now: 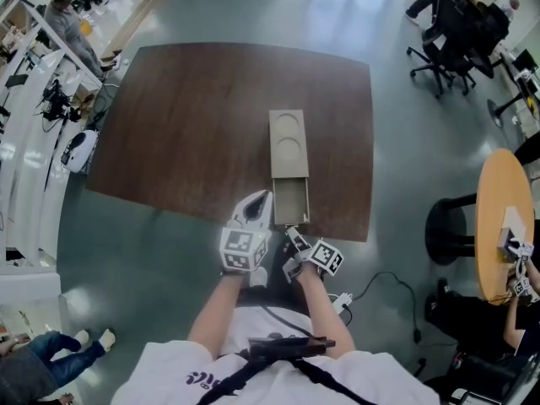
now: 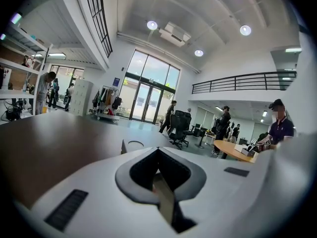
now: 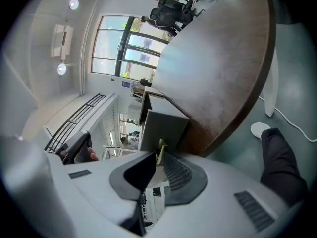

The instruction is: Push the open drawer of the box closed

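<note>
Box (image 1: 288, 142) lies on the table (image 1: 186, 125) right of centre, long axis running from far edge to near edge. Two round recesses on its top. Drawer (image 1: 292, 202) is out of the near end, open, pointing at the near edge; its front sits just about at that edge.

Left gripper (image 1: 260, 202) is over the near edge, just beside the drawer's left wall. Its fingers (image 2: 148, 155) meet at the tips; a tan strip shows in the gap behind them, can't tell what it is.

Right gripper (image 1: 295, 241) is off the near edge, just outside the drawer front and aimed at it. In the right gripper view its fingers (image 3: 179, 175) are narrow, pinched on a small yellow-green tab (image 3: 160, 150) at the drawer front (image 3: 161, 128).

Table is dark brown wood, nothing else on it but the box. Floor (image 1: 253, 7) is grey and glossy. Black office chairs (image 1: 451, 32) off the far right corner. A round table (image 1: 498, 218) in light wood stands to the right with a person at it. A cable (image 1: 396, 281) lies on the floor near the right corner. Tall glass doors (image 2: 148, 95) and a balcony railing (image 2: 242, 81) in the background, and several people.
</note>
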{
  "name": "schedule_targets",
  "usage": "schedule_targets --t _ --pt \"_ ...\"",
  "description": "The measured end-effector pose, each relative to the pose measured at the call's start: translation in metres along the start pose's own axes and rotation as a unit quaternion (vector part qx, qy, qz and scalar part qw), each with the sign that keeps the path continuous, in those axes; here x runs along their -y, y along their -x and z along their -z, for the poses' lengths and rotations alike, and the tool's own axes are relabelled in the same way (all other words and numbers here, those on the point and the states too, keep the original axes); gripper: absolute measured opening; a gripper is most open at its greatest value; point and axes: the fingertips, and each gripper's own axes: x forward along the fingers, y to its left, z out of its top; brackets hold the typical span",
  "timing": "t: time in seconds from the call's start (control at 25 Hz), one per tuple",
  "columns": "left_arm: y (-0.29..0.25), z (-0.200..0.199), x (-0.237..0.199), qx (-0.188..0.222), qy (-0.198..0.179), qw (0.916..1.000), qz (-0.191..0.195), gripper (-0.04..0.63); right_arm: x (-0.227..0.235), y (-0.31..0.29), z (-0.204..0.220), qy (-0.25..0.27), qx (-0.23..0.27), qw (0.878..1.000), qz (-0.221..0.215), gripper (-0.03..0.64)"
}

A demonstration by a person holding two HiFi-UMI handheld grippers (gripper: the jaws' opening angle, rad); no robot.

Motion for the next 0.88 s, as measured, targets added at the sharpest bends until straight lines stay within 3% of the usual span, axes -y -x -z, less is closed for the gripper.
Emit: schedule_targets --t 0.8,0.88 --pt "-0.036 0.001 -0.040 -0.011 0.028 0.9992 -0.027 0.011 -0.013 -0.046 -0.037 0.003 -0.015 1.000 0.010 0.058" --pt "-0.039 0.002 -0.044 -0.013 0.031 0.9990 -0.031 0.011 -0.013 -0.048 -0.040 -0.003 -0.016 1.000 0.026 0.058"
